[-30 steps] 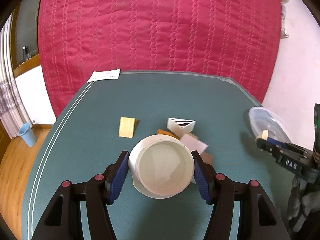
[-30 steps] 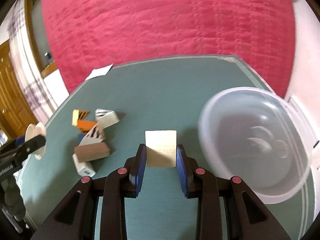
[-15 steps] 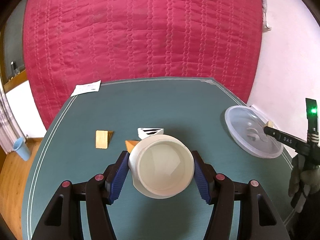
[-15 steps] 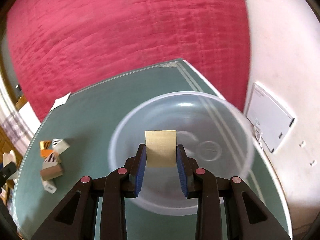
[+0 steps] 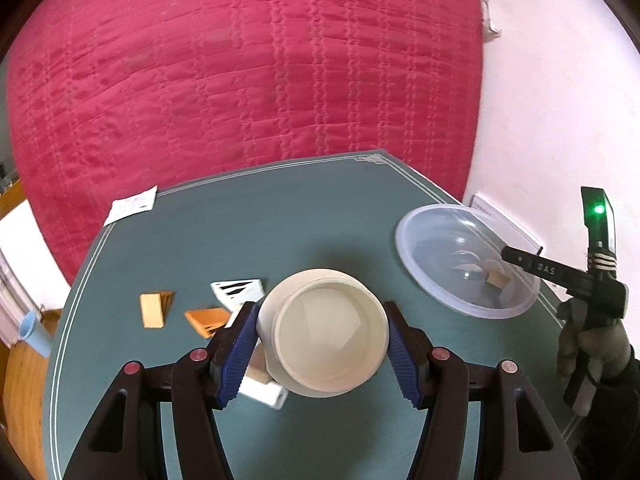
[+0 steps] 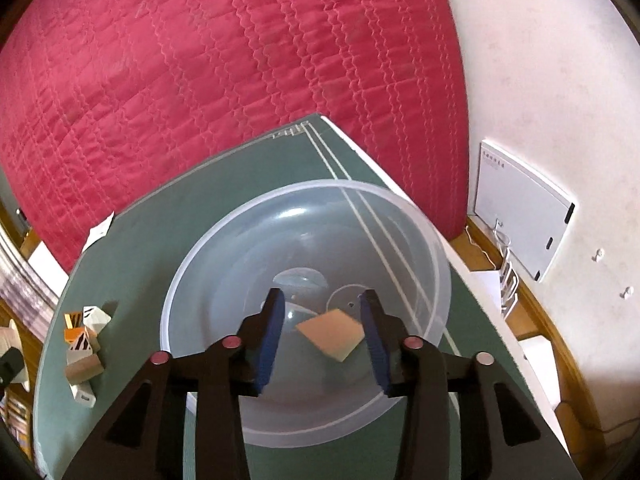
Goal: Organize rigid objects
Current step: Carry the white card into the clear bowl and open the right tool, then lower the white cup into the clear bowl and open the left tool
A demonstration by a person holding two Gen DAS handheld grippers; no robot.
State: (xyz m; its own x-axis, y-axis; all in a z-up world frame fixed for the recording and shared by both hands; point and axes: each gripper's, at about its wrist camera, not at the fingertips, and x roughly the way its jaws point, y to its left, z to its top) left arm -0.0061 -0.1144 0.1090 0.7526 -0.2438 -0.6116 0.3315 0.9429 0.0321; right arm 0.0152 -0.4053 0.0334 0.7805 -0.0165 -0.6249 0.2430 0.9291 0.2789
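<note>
hovering over the clear plastic bowl [image 6: 304,420], the right gripper [image 6: 322,332] is opening its jaws, and the tan wooden block [image 6: 332,334] is sitting tilted between the blue pads, its right corner just beside the right pad, with a clear gap on its left side. whether that corner is touching the pad i cannot tell. the block is lying inside the bowl's outline, low in its middle. the bowl is resting on the green table [image 6: 168,216] near the table's right edge.

the left gripper [image 5: 320,342] is gripping a white round cup [image 5: 324,332], its jaws standing about half open with both blue pads pressing on the cup's sides; the cup's open mouth is facing the camera and the cup is being held above the table.

seen from the left wrist, the remaining blocks are lying on the table to the left of the cup: a tan block [image 5: 152,310], an orange wedge [image 5: 208,320] and a white striped triangle [image 5: 238,290], with a white piece [image 5: 264,392] partly hidden under the cup. the bowl is sitting well apart from them on the right, and a gloved hand [image 5: 588,344] is holding the right gripper beside it. a paper slip [image 5: 132,205] is lying at the table's far left corner, before a red quilted cloth [image 5: 240,80].
</note>
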